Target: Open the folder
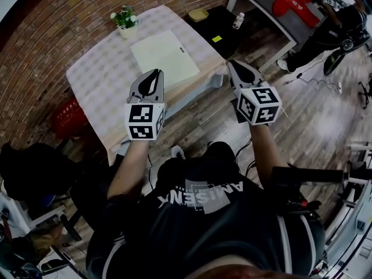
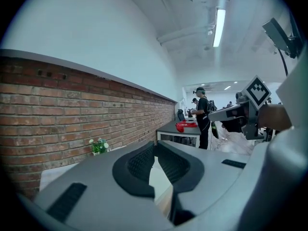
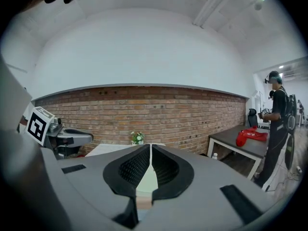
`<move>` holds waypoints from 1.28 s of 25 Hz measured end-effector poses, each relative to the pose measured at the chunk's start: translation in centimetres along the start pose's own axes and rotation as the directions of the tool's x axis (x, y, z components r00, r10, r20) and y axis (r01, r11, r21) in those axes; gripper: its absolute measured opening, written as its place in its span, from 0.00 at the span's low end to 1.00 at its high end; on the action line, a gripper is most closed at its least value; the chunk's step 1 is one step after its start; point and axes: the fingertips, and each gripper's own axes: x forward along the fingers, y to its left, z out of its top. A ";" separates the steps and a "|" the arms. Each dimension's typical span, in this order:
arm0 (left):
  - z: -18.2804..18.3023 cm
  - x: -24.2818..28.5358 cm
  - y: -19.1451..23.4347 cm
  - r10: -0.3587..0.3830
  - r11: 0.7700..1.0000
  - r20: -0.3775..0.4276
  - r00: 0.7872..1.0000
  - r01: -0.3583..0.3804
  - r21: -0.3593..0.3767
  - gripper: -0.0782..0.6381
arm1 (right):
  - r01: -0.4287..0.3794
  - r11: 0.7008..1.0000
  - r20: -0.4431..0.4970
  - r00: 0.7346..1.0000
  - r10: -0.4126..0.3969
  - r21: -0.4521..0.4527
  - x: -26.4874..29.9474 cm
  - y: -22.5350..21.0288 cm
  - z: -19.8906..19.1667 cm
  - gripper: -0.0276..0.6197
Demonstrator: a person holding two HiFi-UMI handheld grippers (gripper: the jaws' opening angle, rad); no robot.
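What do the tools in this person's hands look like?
The left gripper and right gripper are grey, tapering shells with black textured pads inside. Each carries a white cube printed with black square markers. The person wears a dark shirt with pale lettering.

Table: rectangular, stands on a wood-plank floor, one long side toward a brick wall. Top fully covered by a pale checked cloth that hangs over the near edge. Two items on the cloth. Folder: pale, closed, lying flat on the right half. Small potted plant: white flowers, pale pot, upright at the far corner, apart from the folder.
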 end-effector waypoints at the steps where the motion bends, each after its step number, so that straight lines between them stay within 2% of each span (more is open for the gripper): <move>1: -0.3 0.4 0.0 0.002 1.000 -0.007 1.000 -0.002 -0.006 0.13 | -0.008 1.000 -0.005 1.000 0.008 0.003 0.5 -0.3 -0.1 0.11; 7: -2.2 3.6 -0.9 0.045 0.999 -0.070 0.997 -0.044 0.012 0.13 | -0.092 0.996 -0.062 0.994 0.093 0.018 4.8 -2.4 -2.2 0.11; 10: -3.3 5.4 -1.0 0.086 0.996 -0.101 0.991 -0.088 -0.007 0.13 | -0.146 0.989 -0.076 0.986 0.147 0.018 7.0 -3.7 -2.9 0.11; 15: -4.0 8.2 -1.0 0.154 0.987 -0.140 0.978 -0.158 -0.018 0.13 | -0.236 0.972 -0.122 0.964 0.235 0.008 10.5 -5.9 -3.7 0.11; 18: -5.4 10.0 -1.6 0.174 0.985 -0.186 0.967 -0.175 0.014 0.13 | -0.282 0.960 -0.155 0.948 0.279 0.007 12.7 -7.1 -4.8 0.11; 22: -8.0 12.5 -2.8 0.183 0.983 -0.271 0.945 -0.167 0.083 0.13 | -0.346 0.938 -0.199 0.918 0.342 0.017 15.2 -8.1 -7.2 0.11; 25: -10.6 13.9 -3.8 0.200 0.979 -0.330 0.922 -0.175 0.103 0.13 | -0.399 0.917 -0.251 0.885 0.392 0.026 16.7 -8.2 -9.7 0.11; 28: -11.9 15.4 -4.8 0.199 0.977 -0.360 0.912 -0.155 0.147 0.14 | -0.440 0.897 -0.287 0.855 0.431 0.038 18.1 -8.2 -11.6 0.11; 32: -13.8 16.8 -5.8 0.198 0.977 -0.402 0.894 -0.144 0.159 0.18 | -0.490 0.871 -0.330 0.816 0.475 0.040 19.7 -7.9 -13.8 0.11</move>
